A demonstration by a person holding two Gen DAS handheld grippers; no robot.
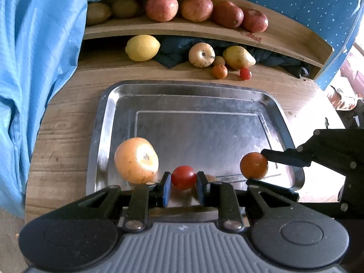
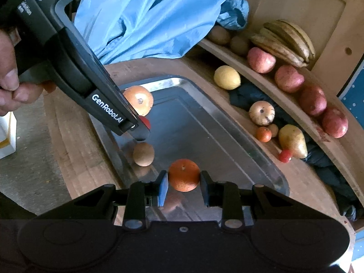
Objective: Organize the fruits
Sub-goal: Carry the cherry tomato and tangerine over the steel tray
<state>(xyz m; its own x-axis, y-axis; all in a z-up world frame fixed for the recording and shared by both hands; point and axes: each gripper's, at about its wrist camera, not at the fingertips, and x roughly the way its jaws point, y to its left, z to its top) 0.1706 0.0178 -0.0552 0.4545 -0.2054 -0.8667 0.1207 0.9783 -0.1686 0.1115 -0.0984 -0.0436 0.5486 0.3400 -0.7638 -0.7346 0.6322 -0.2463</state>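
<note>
A metal tray (image 1: 193, 95) lies on the wooden table. My left gripper (image 1: 183, 182) is shut on a red tomato (image 1: 183, 177) at the tray's near edge; the tomato also shows in the right wrist view (image 2: 145, 121). My right gripper (image 2: 184, 179) is shut on a small orange (image 2: 184, 174), seen in the left wrist view (image 1: 254, 165) at the tray's right side. A large orange fruit (image 1: 136, 159) and a small brown fruit (image 2: 143, 154) rest on the tray (image 2: 204, 122).
Beyond the tray lie a lemon (image 1: 142, 47), a pale apple (image 1: 201, 54), a pear (image 1: 238, 57), a small orange (image 1: 219, 71) and a small tomato (image 1: 245, 73). A raised shelf holds red apples (image 1: 197, 9) and bananas (image 2: 286, 41). Blue cloth (image 1: 34, 68) hangs at left.
</note>
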